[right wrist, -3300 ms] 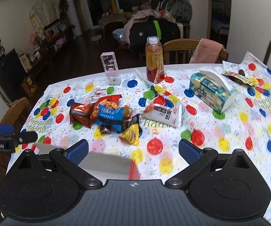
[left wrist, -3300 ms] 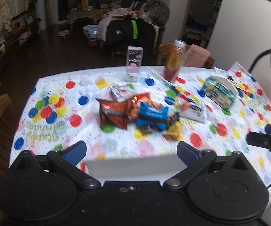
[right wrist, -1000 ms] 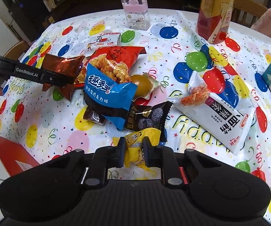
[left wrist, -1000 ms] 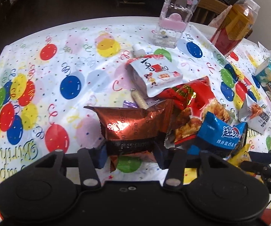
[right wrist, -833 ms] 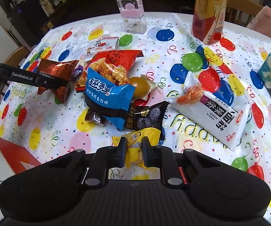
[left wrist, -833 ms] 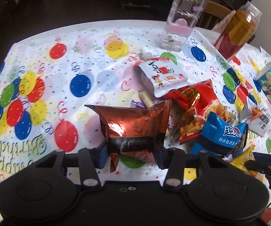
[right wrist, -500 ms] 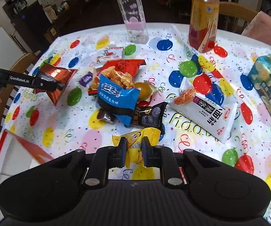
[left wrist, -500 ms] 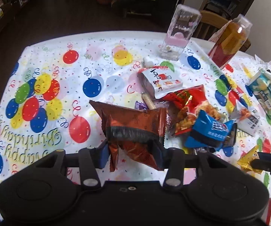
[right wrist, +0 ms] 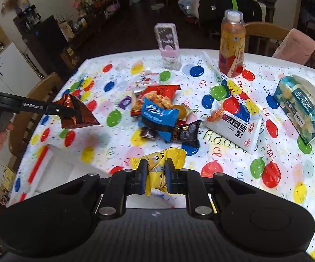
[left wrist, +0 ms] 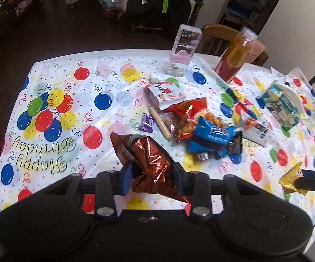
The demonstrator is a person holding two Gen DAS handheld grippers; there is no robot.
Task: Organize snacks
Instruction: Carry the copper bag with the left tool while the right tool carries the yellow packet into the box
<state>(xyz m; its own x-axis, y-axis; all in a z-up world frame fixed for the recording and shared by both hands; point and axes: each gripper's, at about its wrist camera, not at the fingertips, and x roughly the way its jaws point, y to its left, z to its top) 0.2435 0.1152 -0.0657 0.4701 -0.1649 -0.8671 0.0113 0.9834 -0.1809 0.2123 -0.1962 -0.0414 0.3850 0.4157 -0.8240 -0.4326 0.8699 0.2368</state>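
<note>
My left gripper (left wrist: 152,175) is shut on a shiny brown foil snack bag (left wrist: 148,161), held above the near part of the table; the same brown bag (right wrist: 78,114) shows at the left of the right wrist view. My right gripper (right wrist: 155,175) is shut on a small yellow snack packet (right wrist: 157,163), also lifted; the yellow packet (left wrist: 291,178) appears at the right edge of the left wrist view. A pile of snacks stays mid-table: a blue packet (right wrist: 157,113), a red chip bag (right wrist: 157,95), a dark packet (right wrist: 187,134) and a white noodle packet (right wrist: 238,128).
A white box with red edges (right wrist: 54,163) lies at the table's near left edge. At the back stand an orange drink bottle (right wrist: 231,45) and a clear pink case (right wrist: 169,45). A tissue box (right wrist: 301,107) sits at the right. Wooden chairs (right wrist: 37,100) flank the table.
Both grippers closed on their packets, lifted them off the pile and pulled back toward the near edge. The brown bag now hangs tilted, higher and further from the pile.
</note>
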